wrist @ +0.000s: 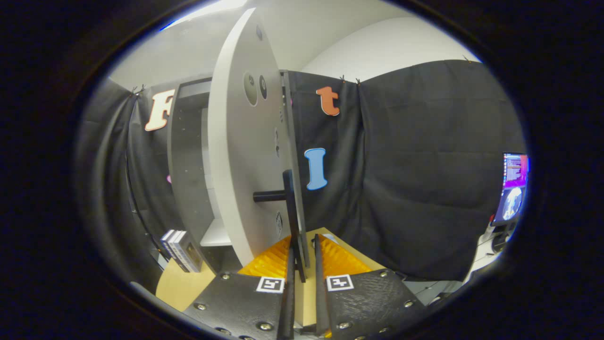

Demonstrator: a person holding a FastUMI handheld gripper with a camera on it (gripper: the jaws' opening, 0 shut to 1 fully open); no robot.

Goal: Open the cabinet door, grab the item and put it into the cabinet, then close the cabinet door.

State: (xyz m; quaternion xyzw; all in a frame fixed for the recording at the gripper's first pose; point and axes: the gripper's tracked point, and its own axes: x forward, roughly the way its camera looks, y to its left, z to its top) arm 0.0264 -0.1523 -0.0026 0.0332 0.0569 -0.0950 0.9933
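The grey cabinet (pixel 186 156) stands ahead on the left with its door (pixel 240 156) swung wide open, so I see the door almost edge-on. A black bar handle (pixel 291 208) runs down the door's edge on a short post. My gripper (pixel 303 250) sits at the handle's lower end, its fingers close together with the bar between them. A white shelf (pixel 214 233) shows inside the cabinet. Left of the cabinet's foot, a small grey-and-white box (pixel 181 250) stands on the tan table (pixel 181 285).
Black cloth walls close the booth behind and to the right. A lit monitor (pixel 514 186) stands beyond the cloth at the far right. The open door lies between my fingers and the cabinet's inside.
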